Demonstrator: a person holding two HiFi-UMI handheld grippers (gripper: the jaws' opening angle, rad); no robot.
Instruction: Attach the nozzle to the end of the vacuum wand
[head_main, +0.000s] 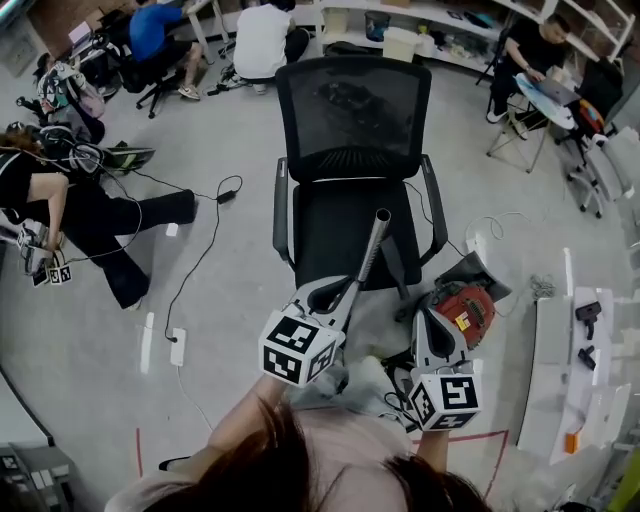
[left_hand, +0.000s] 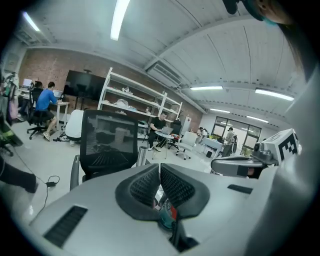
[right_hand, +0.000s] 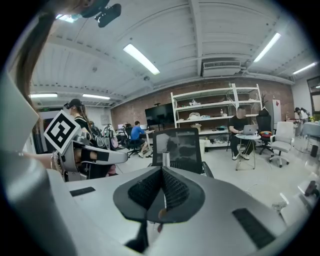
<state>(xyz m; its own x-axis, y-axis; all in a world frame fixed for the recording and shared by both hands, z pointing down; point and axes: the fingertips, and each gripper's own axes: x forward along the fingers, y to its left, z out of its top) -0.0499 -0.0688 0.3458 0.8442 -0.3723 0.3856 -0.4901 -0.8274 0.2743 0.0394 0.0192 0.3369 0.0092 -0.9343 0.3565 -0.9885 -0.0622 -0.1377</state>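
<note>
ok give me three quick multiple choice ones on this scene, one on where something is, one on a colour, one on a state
1. The red vacuum body lies:
A) on a desk
B) on the floor by the right gripper
C) on a shelf

2. The office chair ahead of the grippers is:
A) white
B) black
C) blue

3. The jaws of the left gripper and the right gripper are:
A) both together
B) both wide apart
C) only the left apart

Answers:
1 B, the head view shows it on the floor beside that gripper.
2 B, its mesh back and seat are black.
3 A, each gripper view shows its jaws meeting.
</note>
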